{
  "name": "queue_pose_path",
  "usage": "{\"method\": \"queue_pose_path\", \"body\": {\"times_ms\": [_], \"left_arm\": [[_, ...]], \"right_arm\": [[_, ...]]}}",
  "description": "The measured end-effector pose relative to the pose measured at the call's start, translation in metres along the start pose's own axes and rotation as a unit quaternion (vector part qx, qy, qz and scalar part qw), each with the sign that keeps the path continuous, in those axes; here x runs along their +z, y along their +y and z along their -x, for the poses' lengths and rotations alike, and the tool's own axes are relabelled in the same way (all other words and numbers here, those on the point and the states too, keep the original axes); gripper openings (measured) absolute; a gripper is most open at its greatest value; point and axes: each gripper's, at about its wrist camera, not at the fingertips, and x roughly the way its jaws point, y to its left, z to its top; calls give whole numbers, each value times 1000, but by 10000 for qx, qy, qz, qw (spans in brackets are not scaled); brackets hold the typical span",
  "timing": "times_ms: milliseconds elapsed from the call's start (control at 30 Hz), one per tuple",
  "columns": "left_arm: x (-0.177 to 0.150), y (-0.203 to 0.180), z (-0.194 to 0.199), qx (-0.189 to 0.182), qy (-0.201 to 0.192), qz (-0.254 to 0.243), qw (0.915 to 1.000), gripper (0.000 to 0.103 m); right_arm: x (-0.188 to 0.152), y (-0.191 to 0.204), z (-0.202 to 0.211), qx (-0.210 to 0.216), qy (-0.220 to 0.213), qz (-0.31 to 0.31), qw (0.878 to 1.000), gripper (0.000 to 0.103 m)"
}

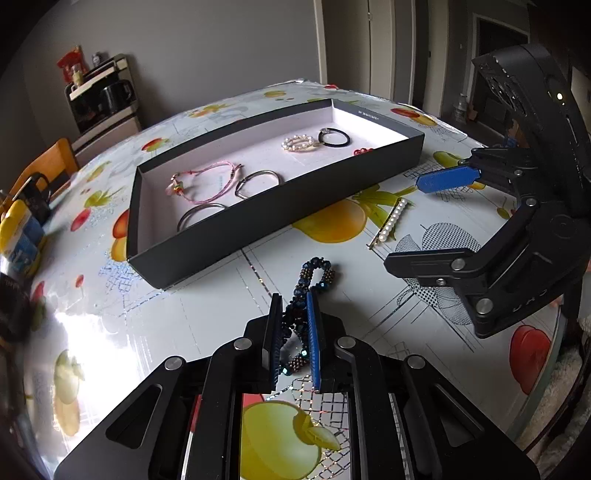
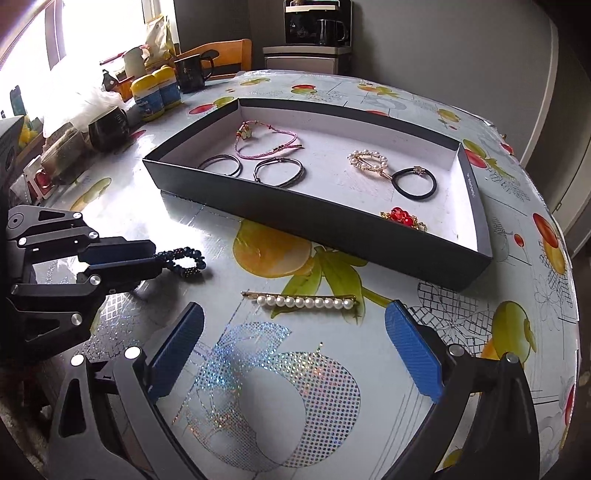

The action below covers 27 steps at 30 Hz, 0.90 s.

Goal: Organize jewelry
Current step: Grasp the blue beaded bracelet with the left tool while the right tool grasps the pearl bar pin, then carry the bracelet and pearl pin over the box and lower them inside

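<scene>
My left gripper is shut on a dark blue beaded bracelet, which sticks out past the fingertips just above the table; it also shows in the right wrist view. My right gripper is open and empty, just short of a pearl hair clip lying on the table, which also shows in the left wrist view. A black tray with a white floor holds a pink cord bracelet, two metal bangles, a pearl ring clip, a black hair tie and a red brooch.
The table carries a glossy fruit-print cloth. At its far left edge stand black mugs, yellow-capped bottles and clutter. A wooden chair and a coffee machine stand beyond the table.
</scene>
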Motion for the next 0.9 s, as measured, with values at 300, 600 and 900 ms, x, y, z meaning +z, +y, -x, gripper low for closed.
{"method": "queue_pose_path", "body": {"times_ms": [300,600,900], "left_arm": [[-2,4,0,23,-8,24,10000,14],[-4,2,-1,25,-2,4,10000,14],[-2,4,7,47,-133,10,9999,14]], "right_arm": [[5,1,-8,-151,6,-169,9997,70],[2,-2,-3,1,-37,-206,9998,69],[-3,-5,16,94,-190,-184,9996,69]]}}
